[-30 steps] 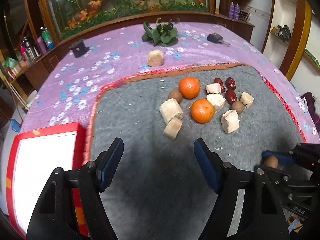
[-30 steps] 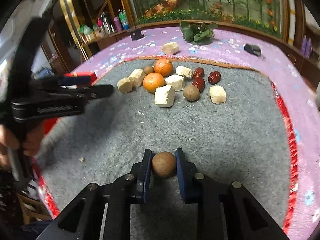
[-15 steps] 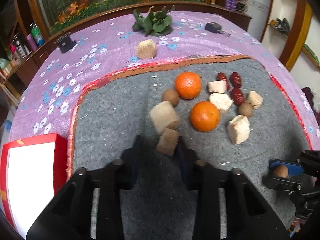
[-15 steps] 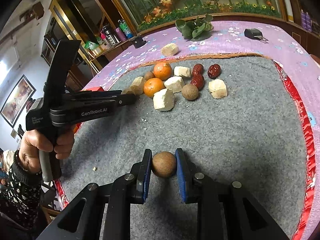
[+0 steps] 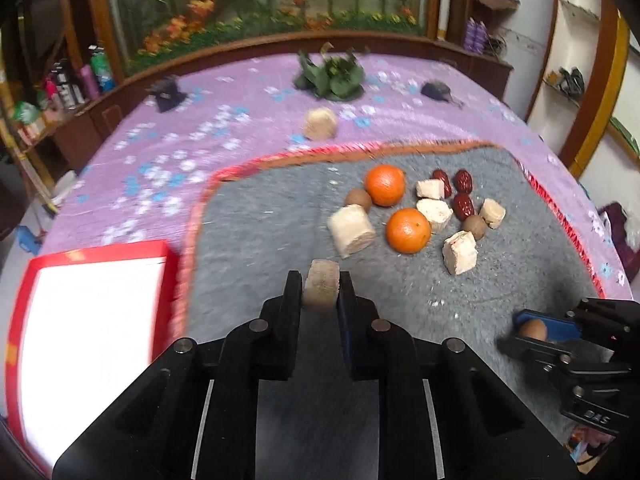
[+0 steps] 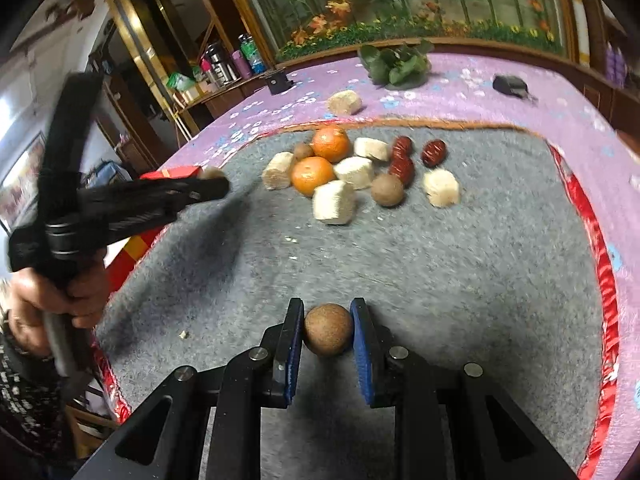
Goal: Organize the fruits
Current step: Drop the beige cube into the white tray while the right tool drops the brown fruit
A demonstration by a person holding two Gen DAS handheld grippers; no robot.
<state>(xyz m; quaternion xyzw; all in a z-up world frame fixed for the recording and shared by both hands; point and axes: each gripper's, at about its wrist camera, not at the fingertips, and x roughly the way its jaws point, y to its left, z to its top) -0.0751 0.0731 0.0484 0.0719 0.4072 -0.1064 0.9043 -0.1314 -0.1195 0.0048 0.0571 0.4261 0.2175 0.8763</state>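
Left gripper [image 5: 320, 292] clamps a pale cane chunk [image 5: 321, 285] above the grey mat [image 5: 256, 232] on a purple floral table [image 5: 168, 148]; right gripper [image 6: 327, 330], angled downward, pinches what looks like a longan [image 6: 328, 329].

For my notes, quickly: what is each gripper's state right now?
Left gripper: closed on a beige cut chunk.
Right gripper: closed on a round brown fruit.

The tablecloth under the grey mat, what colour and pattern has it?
Purple tablecloth with small white and blue flowers; clearest in the left wrist view.
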